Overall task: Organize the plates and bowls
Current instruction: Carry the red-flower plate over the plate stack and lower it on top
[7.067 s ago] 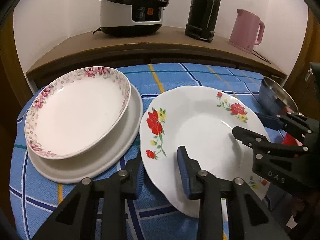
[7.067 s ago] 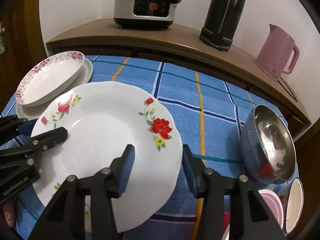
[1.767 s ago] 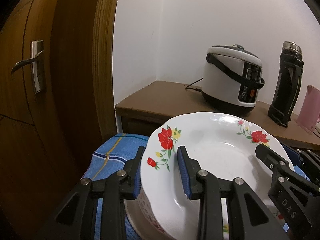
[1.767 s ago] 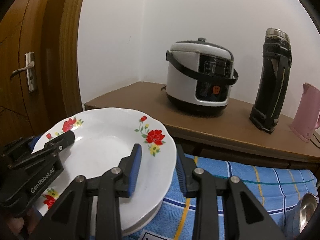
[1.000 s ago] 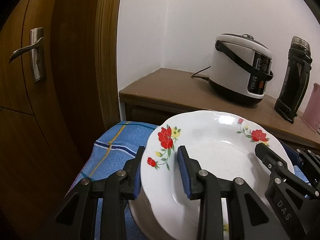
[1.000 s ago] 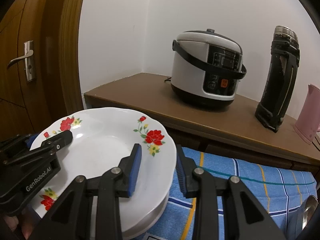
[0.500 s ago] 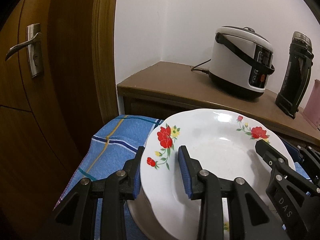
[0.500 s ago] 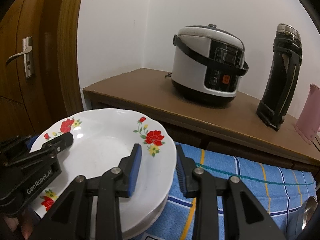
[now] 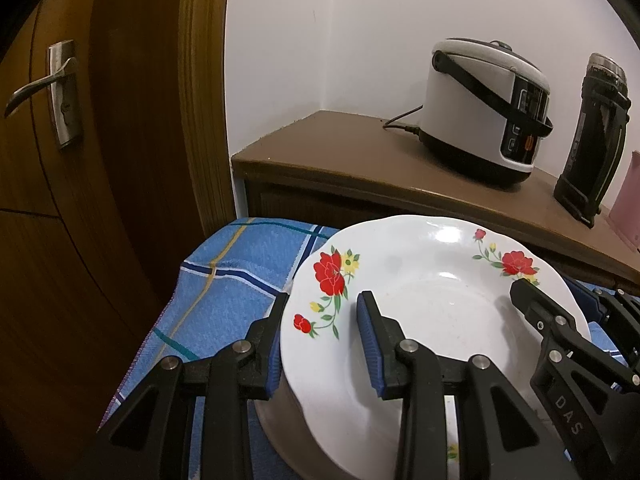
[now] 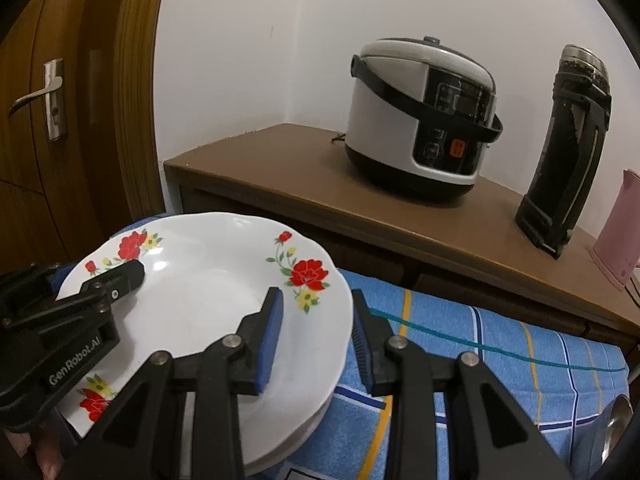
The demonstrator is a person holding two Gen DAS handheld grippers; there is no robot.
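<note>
A white plate with red flowers (image 9: 432, 304) lies on a stack of other plates (image 9: 276, 412) at the left end of the blue checked tablecloth (image 9: 224, 292). My left gripper (image 9: 320, 336) straddles the plate's left rim, jaws apart with a gap on each side. My right gripper (image 10: 316, 336) straddles the plate (image 10: 200, 292) at its right rim, jaws likewise apart. The stack's lower plates (image 10: 292, 444) show only as an edge. Each gripper shows in the other's view.
A wooden sideboard (image 10: 400, 224) behind the table carries a rice cooker (image 10: 424, 116), a black thermos (image 10: 568, 152) and a pink kettle (image 10: 620, 236). A wooden door with a handle (image 9: 44, 88) stands left. A steel bowl's rim (image 10: 616, 428) shows at far right.
Both grippers carried the flowered plate left from the table's middle onto the stack. In the last second the plate sank lower and both grippers' jaws have spread a little off its rim.
</note>
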